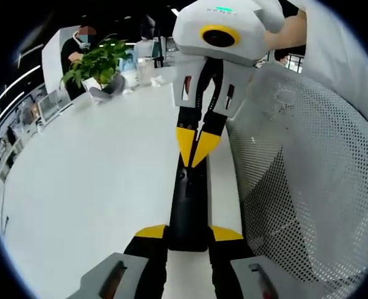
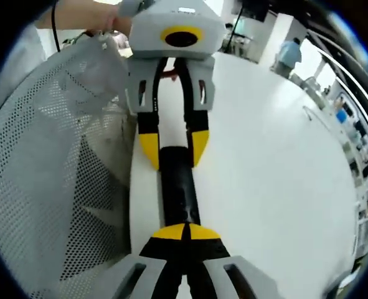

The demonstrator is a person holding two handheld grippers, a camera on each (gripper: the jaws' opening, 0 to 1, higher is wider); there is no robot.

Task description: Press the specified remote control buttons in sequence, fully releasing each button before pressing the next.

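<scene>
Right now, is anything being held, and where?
The black remote control is gripped at one end by the left hand-held gripper; the shut right hand-held gripper presses its other end.

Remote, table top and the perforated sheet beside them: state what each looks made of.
Remote: likely black plastic, smooth with a slight sheen, a dim highlight running along its length. Table top: white, smooth and matte, probably laminate or painted board; it shows even colour and no grain. Perforated sheet: white, punched with regular small holes, possibly thin metal or plastic; which one cannot be told.
</scene>
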